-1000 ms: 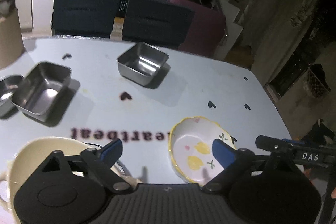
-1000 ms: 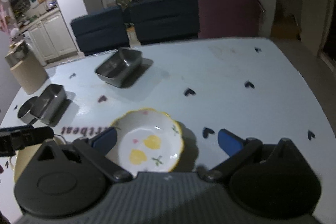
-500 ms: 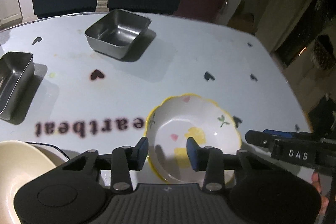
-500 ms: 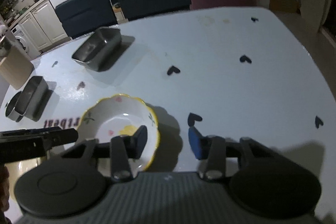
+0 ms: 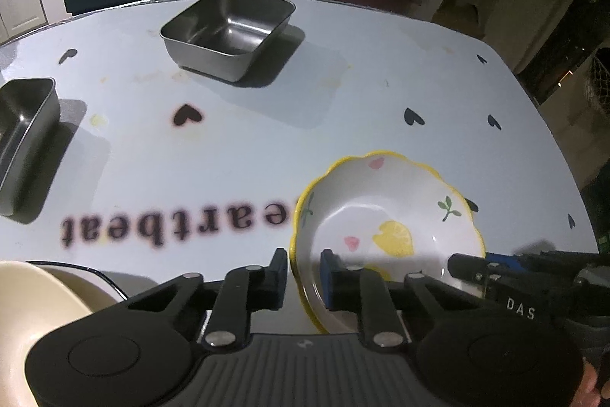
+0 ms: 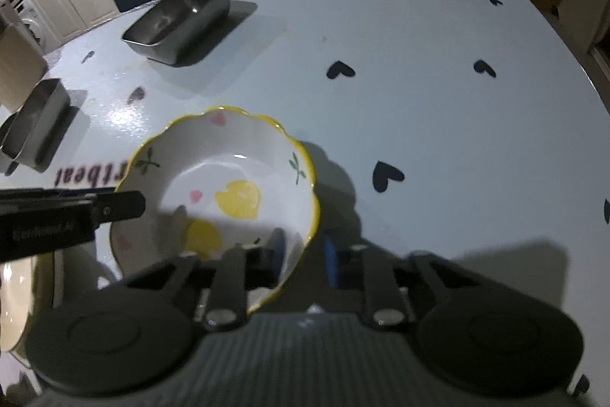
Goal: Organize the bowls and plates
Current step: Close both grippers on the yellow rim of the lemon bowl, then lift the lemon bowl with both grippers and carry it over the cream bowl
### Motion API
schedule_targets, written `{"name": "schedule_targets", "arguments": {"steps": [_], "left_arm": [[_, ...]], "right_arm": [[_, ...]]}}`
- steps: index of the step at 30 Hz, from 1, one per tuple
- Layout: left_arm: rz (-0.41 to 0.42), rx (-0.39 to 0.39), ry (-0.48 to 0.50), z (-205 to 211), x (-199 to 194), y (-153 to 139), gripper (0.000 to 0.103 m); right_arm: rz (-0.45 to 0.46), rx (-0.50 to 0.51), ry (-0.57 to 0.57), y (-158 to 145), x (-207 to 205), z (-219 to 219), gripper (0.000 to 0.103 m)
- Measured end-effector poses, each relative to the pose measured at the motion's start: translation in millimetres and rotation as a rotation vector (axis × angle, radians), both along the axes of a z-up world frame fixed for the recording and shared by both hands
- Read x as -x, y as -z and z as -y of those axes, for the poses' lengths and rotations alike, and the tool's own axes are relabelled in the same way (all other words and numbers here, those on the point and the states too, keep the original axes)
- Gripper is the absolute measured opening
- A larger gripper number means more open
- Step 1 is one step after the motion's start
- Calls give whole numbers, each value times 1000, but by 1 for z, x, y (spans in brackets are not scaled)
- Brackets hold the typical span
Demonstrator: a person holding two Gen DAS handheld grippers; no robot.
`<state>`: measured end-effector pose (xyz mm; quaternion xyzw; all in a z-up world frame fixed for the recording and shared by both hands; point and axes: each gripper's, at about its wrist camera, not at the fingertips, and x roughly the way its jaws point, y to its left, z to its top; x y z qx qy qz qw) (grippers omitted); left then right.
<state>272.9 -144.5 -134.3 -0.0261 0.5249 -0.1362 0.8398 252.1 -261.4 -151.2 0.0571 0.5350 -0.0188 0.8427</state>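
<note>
Left wrist view: "DAS" marks the right gripper (image 5: 492,264) beside the yellow-rimmed bowl (image 5: 385,216); "eartbeat" on the table (image 5: 343,94). Both grippers' jaws are closing astride its rim, left gripper (image 5: 303,273) too.

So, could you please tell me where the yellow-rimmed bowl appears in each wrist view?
Left wrist: the bowl is lower right of centre, its left rim between the left tongs.
Right wrist: the bowl is lower left of centre, its right rim between the right tongs.
Shared landmark: the square steel dish beyond it.
</note>
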Motion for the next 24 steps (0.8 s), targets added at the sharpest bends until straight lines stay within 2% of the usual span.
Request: {"name": "schedule_targets", "arguments": {"steps": [5, 17, 24], "left_arm": [[-13, -18, 15, 1, -3, 7, 11], [-5, -1, 28, 1, -4, 16, 11], [21, 4, 20, 2, -1, 15, 10]], "right_arm": [[-13, 18, 8, 5, -6, -5, 16], [-18, -21, 48, 16, -15, -1, 19], [-7, -36, 52, 15, -12, 2, 15]]}}
